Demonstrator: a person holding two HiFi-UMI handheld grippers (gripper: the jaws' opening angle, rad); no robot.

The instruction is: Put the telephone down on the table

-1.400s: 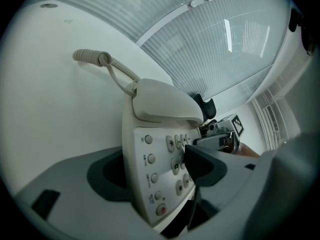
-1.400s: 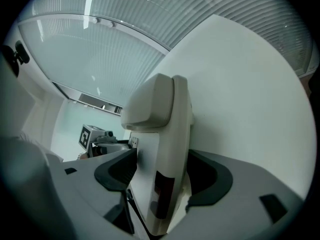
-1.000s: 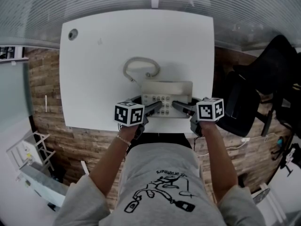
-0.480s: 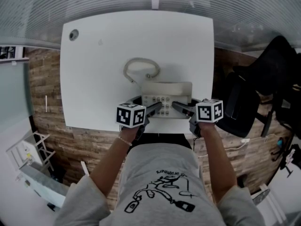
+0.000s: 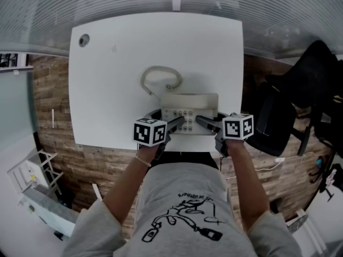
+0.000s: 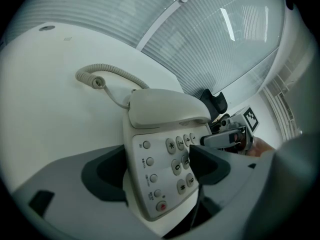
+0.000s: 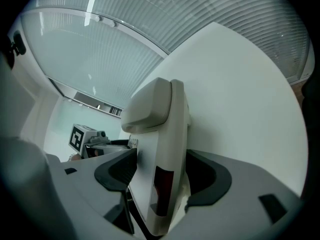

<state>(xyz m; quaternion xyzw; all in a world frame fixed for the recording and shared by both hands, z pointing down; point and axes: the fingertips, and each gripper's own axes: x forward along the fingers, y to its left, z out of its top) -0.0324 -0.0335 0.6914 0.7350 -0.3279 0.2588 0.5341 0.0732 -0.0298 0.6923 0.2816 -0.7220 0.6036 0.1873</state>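
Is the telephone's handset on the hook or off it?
On: the handset lies seated across the top of the telephone.

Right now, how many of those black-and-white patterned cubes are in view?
2. One cube sits at the telephone's near left corner, a second cube at its near right corner. None looks hidden.

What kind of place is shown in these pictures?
Probably an office or a workroom: there is a white table, a telephone, a black office chair beside the table, and a ribbed glass wall.
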